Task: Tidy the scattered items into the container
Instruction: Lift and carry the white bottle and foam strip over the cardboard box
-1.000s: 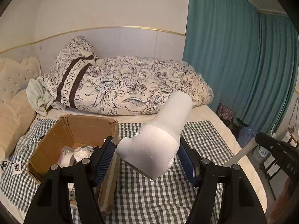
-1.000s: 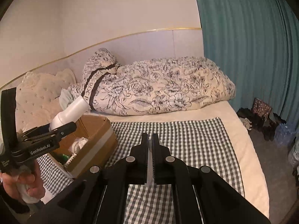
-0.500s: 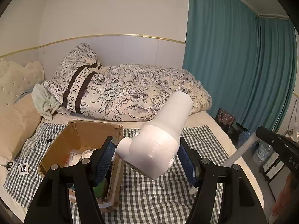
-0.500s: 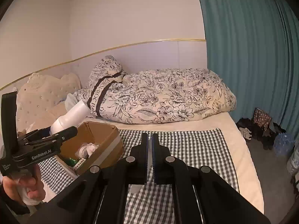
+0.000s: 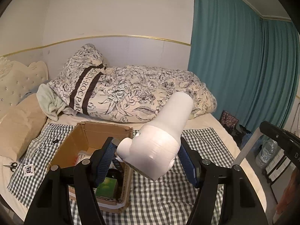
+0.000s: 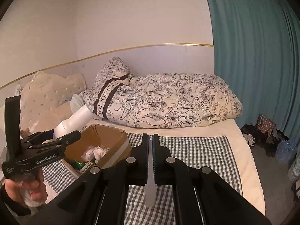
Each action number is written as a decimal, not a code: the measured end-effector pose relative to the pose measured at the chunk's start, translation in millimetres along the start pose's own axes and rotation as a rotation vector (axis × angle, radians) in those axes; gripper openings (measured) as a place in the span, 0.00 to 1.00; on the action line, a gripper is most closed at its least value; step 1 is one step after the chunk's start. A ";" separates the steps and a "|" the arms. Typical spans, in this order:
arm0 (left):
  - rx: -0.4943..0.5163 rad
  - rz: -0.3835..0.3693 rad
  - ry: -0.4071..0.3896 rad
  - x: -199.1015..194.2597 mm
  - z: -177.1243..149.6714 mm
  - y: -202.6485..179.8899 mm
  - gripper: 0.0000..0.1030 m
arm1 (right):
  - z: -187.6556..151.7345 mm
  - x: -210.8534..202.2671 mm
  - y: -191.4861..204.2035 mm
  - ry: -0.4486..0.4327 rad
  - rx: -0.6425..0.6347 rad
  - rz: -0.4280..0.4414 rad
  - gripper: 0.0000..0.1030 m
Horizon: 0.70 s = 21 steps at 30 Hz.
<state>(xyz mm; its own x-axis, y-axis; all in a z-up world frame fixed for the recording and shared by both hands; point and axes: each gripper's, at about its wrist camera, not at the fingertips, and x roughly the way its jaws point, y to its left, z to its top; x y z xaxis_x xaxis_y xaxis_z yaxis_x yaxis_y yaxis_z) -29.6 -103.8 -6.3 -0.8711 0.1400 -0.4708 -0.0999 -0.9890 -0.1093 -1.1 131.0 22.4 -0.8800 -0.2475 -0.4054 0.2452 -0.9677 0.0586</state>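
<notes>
Left wrist view: our left hand-held gripper clamps a smooth white bottle-shaped item, centre frame, beside the open cardboard box. Our right hand-held gripper pinches a thin pale strip, low in its frame.

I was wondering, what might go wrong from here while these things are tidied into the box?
1. The left tongs grip the white bottle only at its wide end; its long body juts forward and might pivot or slip.
2. The cardboard box already holds items, so the bottle may not lie flat.

cardboard box open-topped, duvet behind
</notes>
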 end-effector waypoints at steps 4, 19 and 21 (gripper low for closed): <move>-0.007 0.016 0.002 1.3 2.4 14.5 0.66 | 6.7 9.4 13.4 0.000 -0.016 0.017 0.03; -0.049 0.101 0.022 10.9 12.3 91.2 0.66 | 36.2 60.2 79.9 0.002 -0.078 0.103 0.03; -0.055 0.110 0.027 14.0 13.7 101.6 0.66 | 40.3 66.6 90.2 0.001 -0.088 0.117 0.03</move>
<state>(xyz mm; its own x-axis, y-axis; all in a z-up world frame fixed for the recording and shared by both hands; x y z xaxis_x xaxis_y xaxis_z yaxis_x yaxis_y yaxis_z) -58.5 -203.0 -12.1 -0.8621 0.0325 -0.5056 0.0229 -0.9944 -0.1030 -53.9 25.3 37.4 -0.8429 -0.3579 -0.4019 0.3804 -0.9245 0.0253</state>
